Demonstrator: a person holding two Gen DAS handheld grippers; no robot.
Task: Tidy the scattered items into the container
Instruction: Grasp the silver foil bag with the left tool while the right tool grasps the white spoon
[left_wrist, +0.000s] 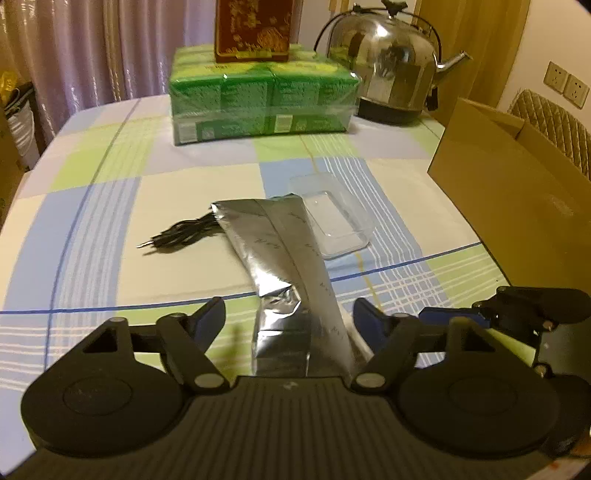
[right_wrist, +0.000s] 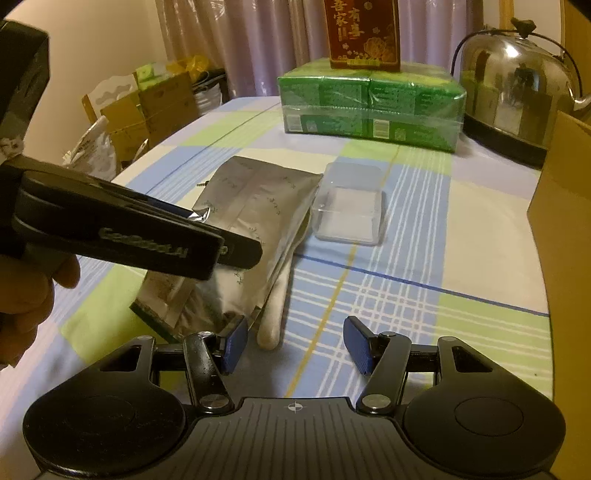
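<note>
While the left hand-held gripper (left_wrist: 288, 321) hangs low over the counter (left_wrist: 92, 221), its blue pads stand apart. A shiny silver foil pouch (left_wrist: 280, 258) lies between them. The pad at 9 o'clock is clear of the pouch. The pad at 3 o'clock is right by its edge, but I cannot tell if it touches. So this hand-held gripper is released and grips nothing.

From it, the pouch runs away toward 12 o'clock. A black cable (left_wrist: 181, 234) with a small plug peeks out from under the pouch at 11 o'clock. A clear plastic box (left_wrist: 332, 218) sits at 1 o'clock, touching the far end of the pouch. The brown cardboard box (left_wrist: 517, 206), open at the top, stands at 2 o'clock on the counter's edge.

The right hand-held gripper (right_wrist: 295, 343) is released too, with its pads wide apart. A pale rounded handle (right_wrist: 271, 328) pokes out from under the pouch, just inside the pad at 9 o'clock and a little apart from it. A person's hand (right_wrist: 22, 295) shows at 9 o'clock, holding the other tool.

Far back at 12 o'clock is a green wrapped pack (left_wrist: 258, 99) with a red box (left_wrist: 251, 29) on top. A shiny steel kettle (left_wrist: 388, 66) stands beside it at 1 o'clock.
</note>
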